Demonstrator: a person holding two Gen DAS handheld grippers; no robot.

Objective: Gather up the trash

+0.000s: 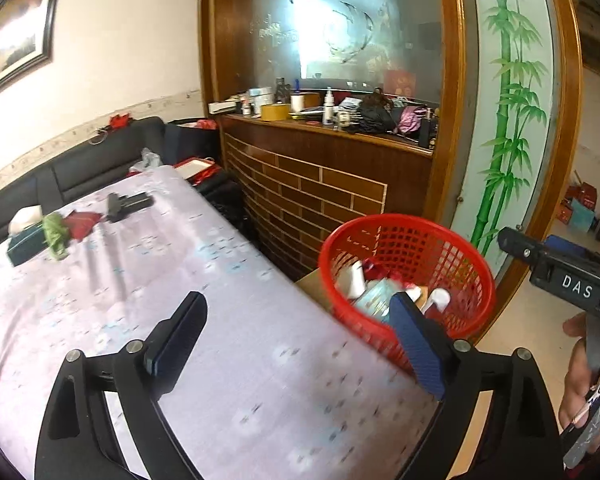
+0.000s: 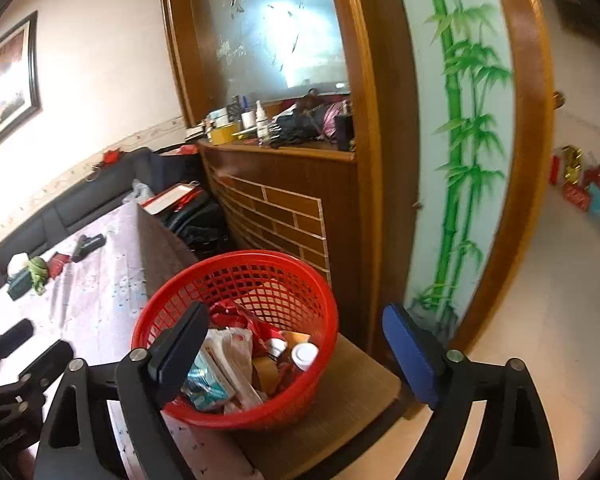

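We see red basket [image 2: 236, 336] on low wooden stool [image 2: 340, 396] just beside surface [image 1: 220, 280]; inside: white wrappers [image 2: 236, 356], teal packet [image 2: 204, 384], white-capped bottle [image 2: 304, 356], red scraps. Left gripper [image 1: 300, 344] wide open, empty, over surface edge. Right gripper [image 2: 296, 356] wide open, empty, over basket. Tissue box [image 1: 24, 240] far on surface.

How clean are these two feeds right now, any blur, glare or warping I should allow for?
Left wrist view: motion smear on the tablecloth and the red basket; glare blows out the etched glass panel. Right wrist view: sharper on the basket, but the framed picture is washed out. Both views: fisheye bends the wooden frame, with dark vignetted corners.
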